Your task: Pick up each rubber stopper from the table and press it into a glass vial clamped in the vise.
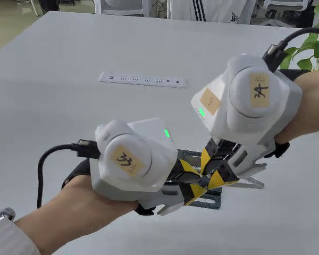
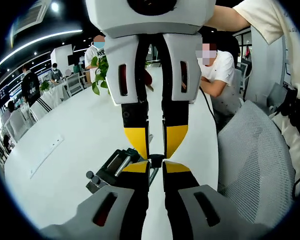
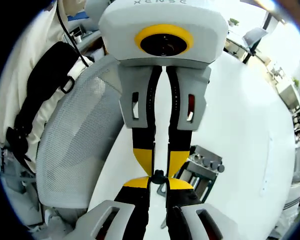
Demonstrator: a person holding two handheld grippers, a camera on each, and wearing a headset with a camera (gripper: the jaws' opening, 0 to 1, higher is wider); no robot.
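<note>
My two grippers meet tip to tip just above the metal vise (image 1: 215,197). The left gripper (image 1: 194,186) comes in from the lower left and the right gripper (image 1: 215,172) from the upper right. A small dark rubber stopper (image 3: 159,176) sits where the four yellow tips meet, and the right gripper (image 3: 159,184) appears shut on it. The left gripper (image 2: 156,167) has its jaws drawn together against it. The vise (image 3: 202,167) carries a few dark-topped vials (image 2: 92,176) at one end.
A white power strip (image 1: 142,79) lies further back on the white table (image 1: 53,106). A grey mesh chair (image 3: 75,150) stands at the table's near edge. People sit at the far side, beside a green plant (image 1: 313,48).
</note>
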